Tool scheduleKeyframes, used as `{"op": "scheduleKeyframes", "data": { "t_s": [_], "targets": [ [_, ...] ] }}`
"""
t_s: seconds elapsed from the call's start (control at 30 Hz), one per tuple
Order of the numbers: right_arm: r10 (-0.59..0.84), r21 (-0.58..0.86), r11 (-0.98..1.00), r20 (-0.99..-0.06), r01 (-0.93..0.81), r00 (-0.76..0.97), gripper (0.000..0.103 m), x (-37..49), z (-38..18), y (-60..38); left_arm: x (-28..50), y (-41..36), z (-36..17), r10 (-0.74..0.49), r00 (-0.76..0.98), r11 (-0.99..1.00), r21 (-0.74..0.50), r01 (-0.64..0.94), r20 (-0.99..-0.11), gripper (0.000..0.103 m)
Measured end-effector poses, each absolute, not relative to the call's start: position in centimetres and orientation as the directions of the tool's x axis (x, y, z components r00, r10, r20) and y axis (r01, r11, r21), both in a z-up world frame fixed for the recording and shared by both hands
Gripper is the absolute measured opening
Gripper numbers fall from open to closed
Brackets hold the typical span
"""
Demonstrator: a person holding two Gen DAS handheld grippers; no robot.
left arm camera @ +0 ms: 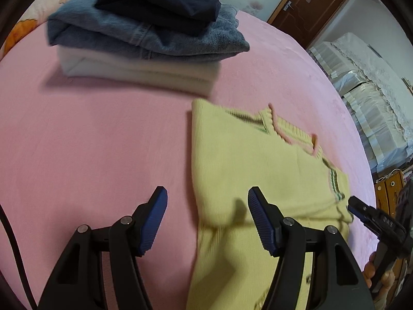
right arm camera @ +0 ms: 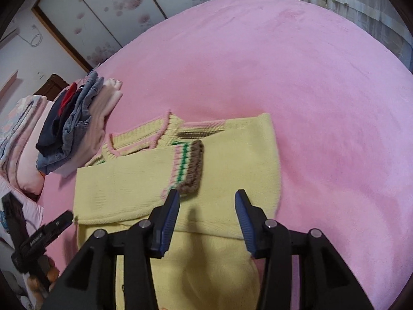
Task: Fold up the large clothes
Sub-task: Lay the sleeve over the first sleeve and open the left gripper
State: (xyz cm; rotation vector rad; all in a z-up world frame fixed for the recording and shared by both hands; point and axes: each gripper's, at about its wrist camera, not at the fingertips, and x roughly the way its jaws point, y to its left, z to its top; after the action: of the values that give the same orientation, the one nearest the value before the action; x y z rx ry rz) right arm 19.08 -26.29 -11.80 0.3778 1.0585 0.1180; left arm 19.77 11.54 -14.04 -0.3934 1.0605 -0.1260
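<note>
1. Two grippers in play. The left gripper (left arm camera: 207,222) hangs over the bed with its blue pads apart and nothing between them.
2. The right gripper (right arm camera: 206,223) has its jaws apart too, hovering above yellow knit, pads gripping nothing.
3. One yellow sweater (left arm camera: 258,160) lies on the pink bedspread (left arm camera: 90,134), partly folded. Seen from the left wrist, the left pad is over bare bedspread and the right pad over the sweater's left edge.
4. From the right wrist, one sleeve lies folded across the sweater's body, and its striped cuff (right arm camera: 189,168) sits just beyond the left pad.
5. Its pink-trimmed collar (left arm camera: 291,131) points to the far side.
6. One stack of folded clothes (left arm camera: 144,33) sits far left, apart from the sweater: three pieces by my count, dark navy on top, denim in the middle, white at the bottom.
7. A hand (left arm camera: 371,271) shows at the right edge of the left wrist view.
</note>
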Motion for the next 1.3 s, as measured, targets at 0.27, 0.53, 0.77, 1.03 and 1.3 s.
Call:
{"op": "scheduleKeyframes", "data": {
  "t_s": [0.27, 0.53, 0.77, 1.03, 1.3],
  "targets": [
    [0.237, 0.25, 0.968, -0.853, -0.034, 0.465, 0.045, 22.5, -12.8, -21.8, 24.4, 11.1, -16.3, -0.29, 0.438, 0.937, -0.346, -0.052, -0.851, 0.056],
    [0.069, 0.051, 0.998, -0.862, -0.048, 0.503, 0.027, 22.9, -14.4, -21.3, 23.3, 11.5, -16.0, -0.194, 0.482, 0.962, -0.262, -0.079, -0.855, 0.017],
    [0.071, 0.06, 0.997, -0.862, -0.038, 0.501, 0.03, 22.0, -12.3, -21.9, 21.8, 11.7, -13.1, -0.095, 0.538, 0.981, -0.172, -0.094, -0.838, 0.035],
    [0.187, 0.133, 0.982, -0.811, -0.137, 0.554, 0.03, 19.9, -8.8, -17.9, 20.0, 5.3, -9.7, -0.17, 0.544, 0.983, -0.182, 0.032, -0.822, 0.053],
    [0.224, 0.137, 0.969, -0.835, -0.205, 0.503, 0.03, 19.3, -11.6, -14.2, 19.9, 0.6, -13.4, -0.194, 0.469, 0.981, -0.18, 0.075, -0.862, 0.049]
  ]
}}
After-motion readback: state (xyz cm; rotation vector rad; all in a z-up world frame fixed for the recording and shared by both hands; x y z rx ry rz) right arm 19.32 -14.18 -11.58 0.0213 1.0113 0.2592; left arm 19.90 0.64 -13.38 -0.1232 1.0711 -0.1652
